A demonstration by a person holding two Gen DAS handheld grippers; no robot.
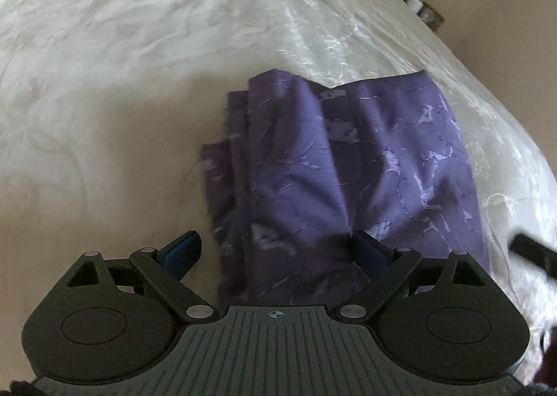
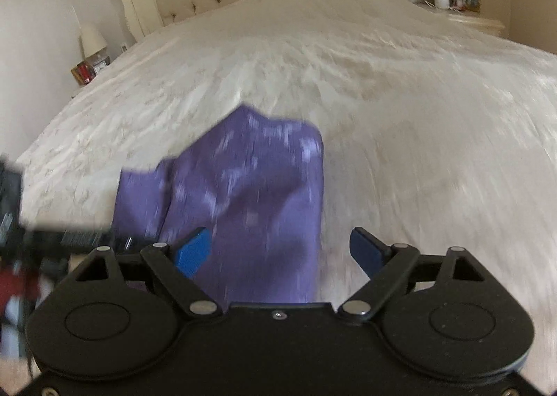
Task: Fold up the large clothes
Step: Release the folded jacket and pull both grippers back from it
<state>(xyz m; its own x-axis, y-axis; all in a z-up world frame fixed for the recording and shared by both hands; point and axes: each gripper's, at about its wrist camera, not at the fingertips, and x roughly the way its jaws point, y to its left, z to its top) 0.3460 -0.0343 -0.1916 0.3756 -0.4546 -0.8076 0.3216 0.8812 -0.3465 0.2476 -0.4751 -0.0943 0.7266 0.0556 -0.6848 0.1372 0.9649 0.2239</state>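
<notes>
On crinkled white bedspread, folded purple cloth.

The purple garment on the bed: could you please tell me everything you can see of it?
The purple garment is a thin, soft-looking cloth in violet with paler, marble-like streaks. It lies folded into a compact bundle, several layered edges showing along one side and creases across the top. It rests flat on the white bedspread near the bed's near edge. In both wrist views it sits between open fingers: the left gripper and right gripper are above it, and no pad clearly presses on it.
</notes>
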